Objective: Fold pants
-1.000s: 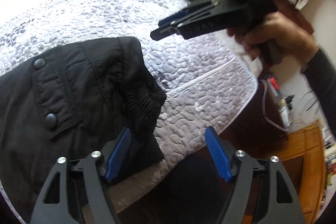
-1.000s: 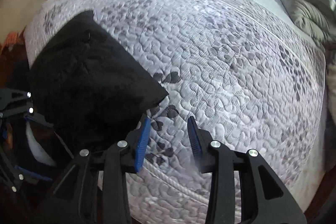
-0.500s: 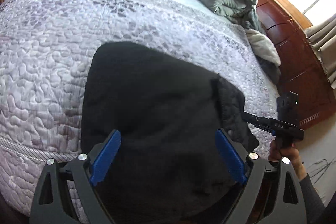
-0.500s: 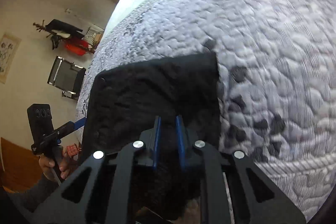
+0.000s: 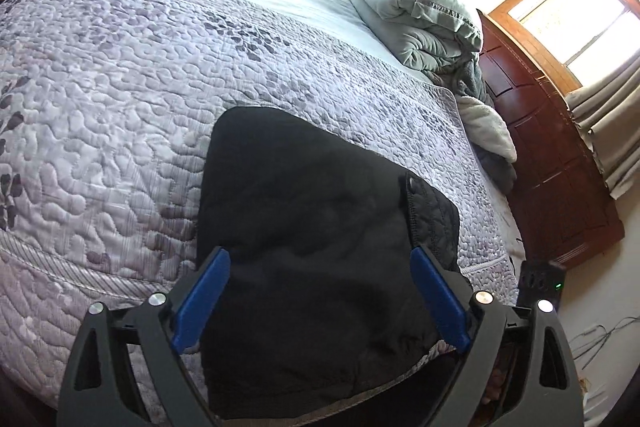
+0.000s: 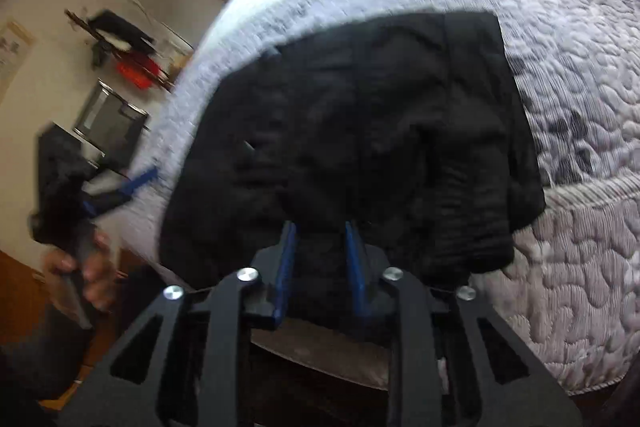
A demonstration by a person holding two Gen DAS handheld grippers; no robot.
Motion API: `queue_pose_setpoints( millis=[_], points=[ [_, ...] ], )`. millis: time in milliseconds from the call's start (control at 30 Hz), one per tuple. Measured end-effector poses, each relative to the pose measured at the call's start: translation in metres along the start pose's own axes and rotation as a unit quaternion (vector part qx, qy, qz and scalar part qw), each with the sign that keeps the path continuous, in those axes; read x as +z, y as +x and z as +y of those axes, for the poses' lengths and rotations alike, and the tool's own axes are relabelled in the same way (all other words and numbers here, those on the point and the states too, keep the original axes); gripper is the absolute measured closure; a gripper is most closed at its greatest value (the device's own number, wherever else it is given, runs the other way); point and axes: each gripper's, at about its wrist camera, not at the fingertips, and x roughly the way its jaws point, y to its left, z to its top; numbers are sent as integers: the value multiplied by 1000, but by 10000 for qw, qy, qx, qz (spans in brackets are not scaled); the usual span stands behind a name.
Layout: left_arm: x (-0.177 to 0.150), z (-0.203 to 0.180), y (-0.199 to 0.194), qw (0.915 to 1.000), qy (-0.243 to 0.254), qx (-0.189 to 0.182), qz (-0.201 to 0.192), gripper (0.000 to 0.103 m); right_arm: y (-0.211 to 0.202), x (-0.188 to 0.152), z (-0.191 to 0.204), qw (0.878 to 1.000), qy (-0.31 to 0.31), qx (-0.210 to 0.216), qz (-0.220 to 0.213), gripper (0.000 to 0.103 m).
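**Black pants folded at the bed's edge, both grippers at them**

Going left to right in the left wrist view: the quilted bedspread (image 5: 120, 115) with its grey leaf print fills most of the frame, and the black pants (image 5: 304, 251) sit on it as a folded bundle near the bed's near edge, their lower part draping over that edge. The left gripper (image 5: 320, 303) hangs over them with its blue fingers (image 5: 202, 301) spread wide — nothing between them, the fabric just lies underneath. Further right there's a bunched grey-green comforter (image 5: 420, 15), then a dark wooden headboard (image 5: 560, 163) and a bright window (image 5: 568, 23). Only the back end of the right gripper, with its green light, peeks in at the right edge.

Right wrist view is blurry on the left side: a hand (image 6: 84, 267) holds the left gripper beside the bed. In the middle the pants (image 6: 360, 131) lie on the bedspread (image 6: 580, 107), and the right gripper (image 6: 322, 267) sits at their near hem with its fingers narrowed, dark cloth between the blue pads (image 6: 286, 267) — whether they actually pinch it, I can't tell.
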Motion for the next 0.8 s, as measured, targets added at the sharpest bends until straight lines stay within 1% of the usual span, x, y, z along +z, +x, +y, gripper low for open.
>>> queue_pose_setpoints(
  millis=[33, 100, 133, 167, 233, 267, 300, 333, 367, 400, 433, 467, 500, 533, 567, 633, 667, 733, 767, 800],
  points=[
    [0, 4, -5, 10000, -34, 10, -23, 11, 2, -9, -8, 10000, 92, -38, 8, 101],
    [1, 13, -14, 9999, -136, -3, -89, 11, -3, -14, -19, 9991, 403, 97, 98, 102],
    [3, 18, -17, 9998, -179, -26, -119, 11, -8, -13, -17, 9992, 395, 61, 94, 102],
    [4, 21, -19, 9997, -216, -32, -127, 11, -15, -10, -14, 9993, 351, 66, 55, 98],
    [9, 28, -18, 9995, -301, -43, -98, 11, -33, -1, -9, 9989, 339, 159, -285, 85],
    [11, 31, -16, 9994, -343, -54, -76, 11, -38, 4, -11, 9980, 429, 173, -441, 83],
    [12, 33, -14, 9992, -391, -69, -49, 11, -36, 7, -17, 9972, 581, 149, -439, 80],
    [13, 35, -12, 9989, -448, -102, 10, 11, -28, 8, -25, 9973, 692, 27, -254, 84],
    [14, 37, -8, 9984, -532, -168, 110, 11, -16, 7, -32, 9969, 771, -131, 62, 91],
    [15, 39, -6, 9977, -606, -214, 194, 11, -13, 8, -36, 9962, 820, -236, 190, 99],
    [16, 40, -4, 9974, -632, -225, 272, 11, -18, 11, -37, 9960, 859, -160, 166, 98],
    [17, 41, -4, 9974, -597, -230, 318, 11, -26, 19, -37, 9957, 921, 12, 9, 94],
    [17, 41, -4, 9977, -538, -230, 332, 11, -38, 31, -36, 9951, 951, 119, -260, 86],
    [19, 41, -3, 9979, -494, -202, 357, 11, -47, 44, -35, 9940, 965, 214, -478, 82],
    [20, 40, 0, 9979, -471, -197, 405, 11, -51, 59, -36, 9926, 1000, 311, -620, 82],
    [24, 36, 8, 9972, -437, -273, 534, 11, -45, 84, -40, 9905, 1092, 516, -659, 82],
    [25, 32, 12, 9968, -394, -331, 613, 11, -39, 93, -44, 9901, 1139, 500, -656, 82],
    [27, 23, 23, 9956, -259, -443, 778, 11, -22, 115, -56, 9882, 1258, 653, -587, 82],
    [27, 19, 28, 9955, -183, -433, 820, 11, -9, 124, -62, 9881, 1324, 611, -489, 82],
    [28, 16, 33, 9953, -124, -423, 866, 11, 0, 132, -73, 9888, 1359, 489, -372, 86]
  ],
)
